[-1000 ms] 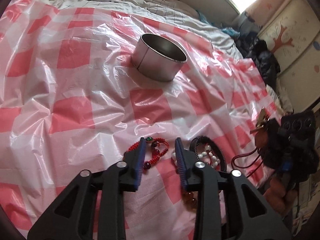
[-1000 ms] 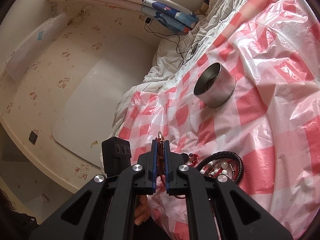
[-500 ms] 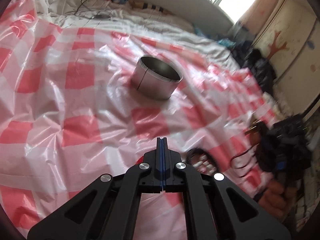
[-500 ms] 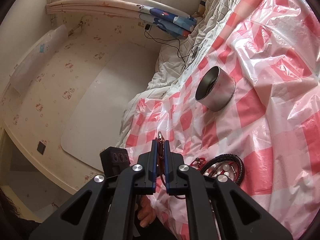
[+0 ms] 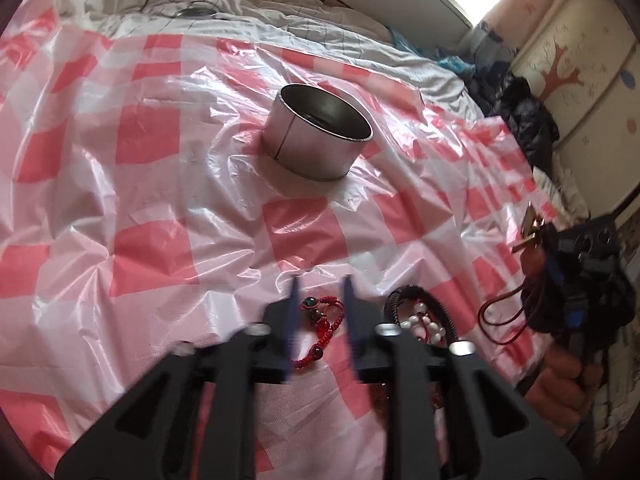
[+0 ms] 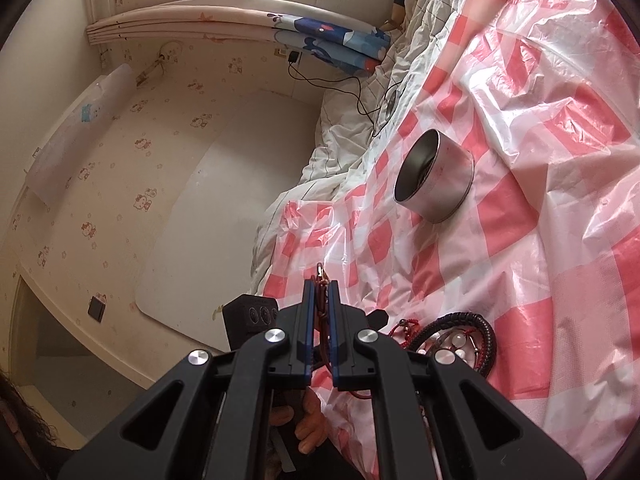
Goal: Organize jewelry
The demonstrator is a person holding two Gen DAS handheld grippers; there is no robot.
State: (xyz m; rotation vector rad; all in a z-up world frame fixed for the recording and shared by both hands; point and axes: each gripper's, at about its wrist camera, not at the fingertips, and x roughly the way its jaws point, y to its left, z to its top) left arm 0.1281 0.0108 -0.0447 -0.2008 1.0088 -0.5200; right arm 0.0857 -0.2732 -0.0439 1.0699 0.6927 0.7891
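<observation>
The left gripper (image 5: 320, 300), pressed shut half a second ago, has its jaws apart again, straddling the red beaded bracelet (image 5: 320, 330) on the checked plastic sheet (image 5: 160, 200). The right gripper (image 6: 320, 296) stays clamped on a red cord pendant (image 6: 320, 270). The metal tin (image 5: 320, 136) hasn't moved.

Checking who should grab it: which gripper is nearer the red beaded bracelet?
Left. The left gripper is open with the red beaded bracelet between its fingers; the right gripper, holding a red cord necklace, sits off to the side.
</observation>
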